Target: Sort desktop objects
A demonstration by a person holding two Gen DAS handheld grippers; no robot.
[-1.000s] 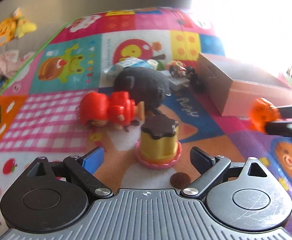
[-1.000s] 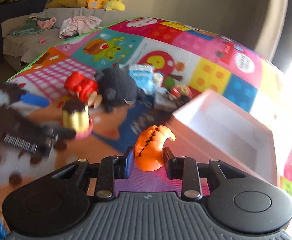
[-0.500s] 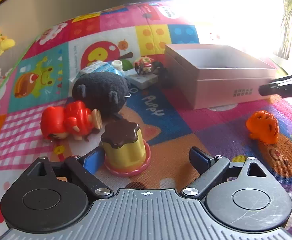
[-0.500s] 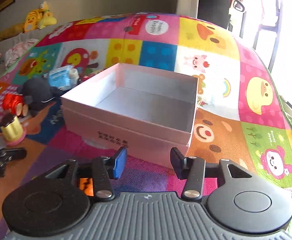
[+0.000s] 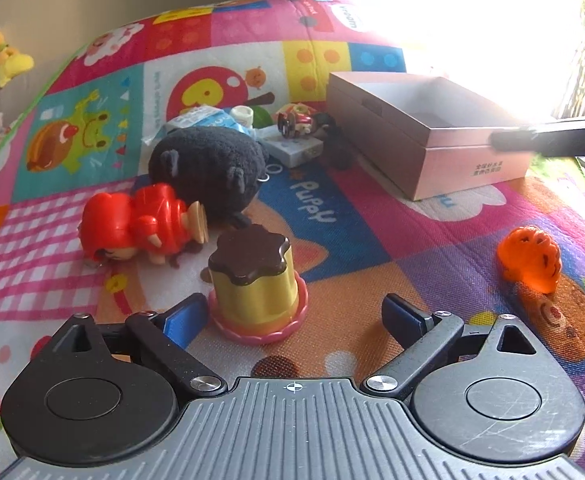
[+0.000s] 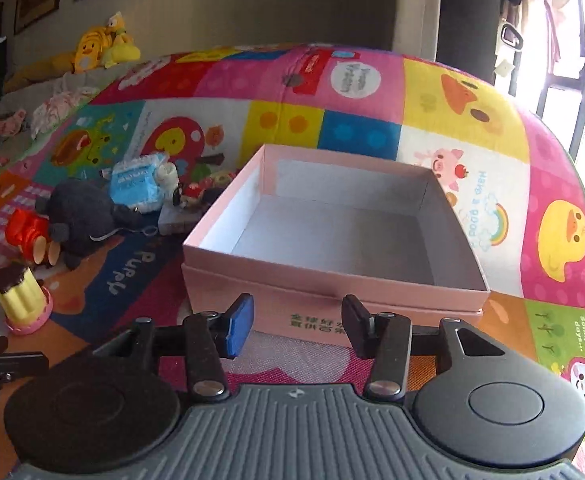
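The orange toy (image 5: 530, 258) has left the right gripper (image 6: 298, 330), whose jaws have just been opening, nothing between them. The left gripper (image 5: 296, 316) is wide around the yellow pudding toy (image 5: 254, 280). The round, ridged orange toy lies on the mat (image 5: 392, 240) near the pink box (image 6: 332, 292).

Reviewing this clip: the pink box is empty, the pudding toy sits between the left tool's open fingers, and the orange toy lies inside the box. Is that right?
Not quite. The orange toy lies on the mat, outside the pink box, as the left wrist view shows. The rest holds: the right wrist view shows the box empty, and the pudding toy sits between the open fingers of the left tool.
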